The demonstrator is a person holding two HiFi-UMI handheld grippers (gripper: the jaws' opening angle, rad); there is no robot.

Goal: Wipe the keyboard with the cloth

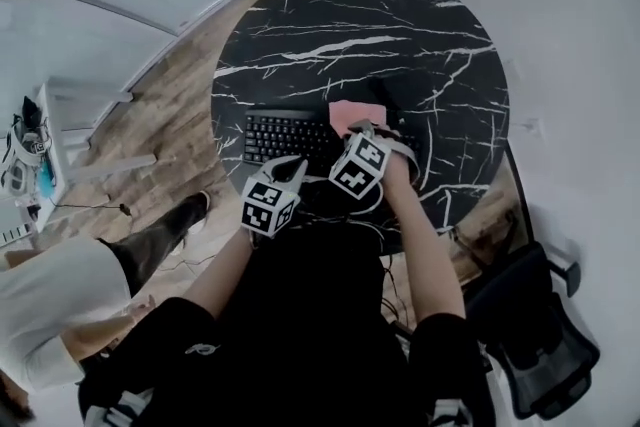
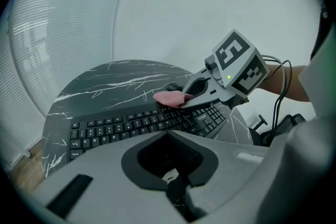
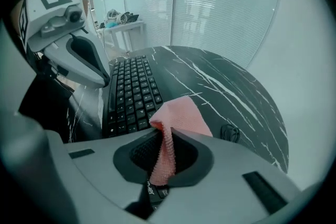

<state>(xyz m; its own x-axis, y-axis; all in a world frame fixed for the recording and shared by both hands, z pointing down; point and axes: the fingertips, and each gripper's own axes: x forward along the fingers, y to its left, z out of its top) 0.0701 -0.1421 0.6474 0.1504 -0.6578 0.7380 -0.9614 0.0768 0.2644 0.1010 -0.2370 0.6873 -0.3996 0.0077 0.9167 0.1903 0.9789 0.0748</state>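
A black keyboard [image 1: 285, 137] lies at the near edge of a round black marble table [image 1: 400, 25]. My right gripper [image 1: 364, 129] is shut on a pink cloth [image 1: 355, 115], which hangs over the keyboard's right end. In the right gripper view the cloth [image 3: 176, 120] is pinched between the jaws [image 3: 167, 134] and droops into the hollow behind them, with the keyboard [image 3: 131, 94] to its left. My left gripper [image 1: 292, 167] hovers over the keyboard's near edge, shut and holding nothing. The left gripper view shows its jaws [image 2: 169, 135] closed above the keys [image 2: 136, 124], and the right gripper [image 2: 210, 93] with the cloth [image 2: 169, 97].
A small dark coiled object [image 3: 230, 132] lies on the table beyond the cloth. An office chair [image 1: 540, 335] stands at the right. At the left are a white desk with clutter [image 1: 45, 150] and another person's leg [image 1: 150, 245]. Glass partitions enclose the far side.
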